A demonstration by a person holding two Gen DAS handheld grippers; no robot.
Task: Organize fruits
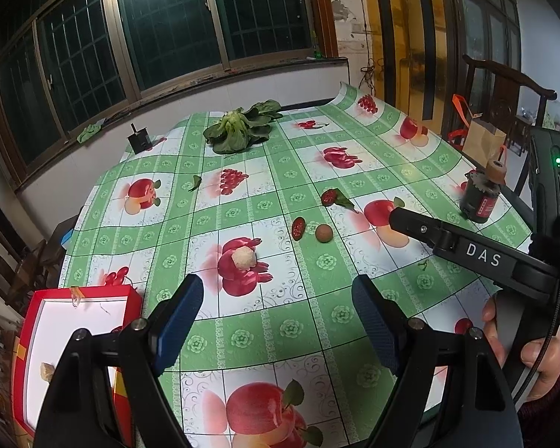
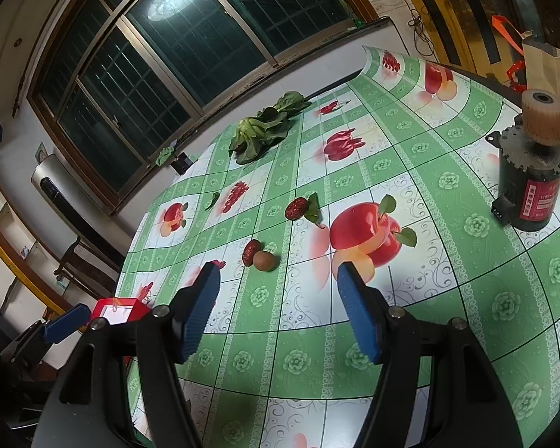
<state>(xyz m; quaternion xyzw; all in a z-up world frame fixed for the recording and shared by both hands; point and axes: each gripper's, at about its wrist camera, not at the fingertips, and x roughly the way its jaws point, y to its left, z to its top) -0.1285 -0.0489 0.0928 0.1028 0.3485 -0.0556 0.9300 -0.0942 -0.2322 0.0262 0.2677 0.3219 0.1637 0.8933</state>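
Red box at the lower left, fruits loose on the counter

The red box [image 1: 37, 300] holds one pale piece [image 1: 47, 370]; left gripper [image 1: 276, 321] and right gripper [image 2: 278, 308] jaws are spread, pinching nothing.

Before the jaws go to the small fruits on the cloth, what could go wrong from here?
1. The round brown fruit lies against a red date; closing on one may push or roll the other.
2. The second red date lies on a leaf, which could be picked up with it.
3. The pale peeled fruit lies on a red print of the tablecloth, so it is easy to misjudge.
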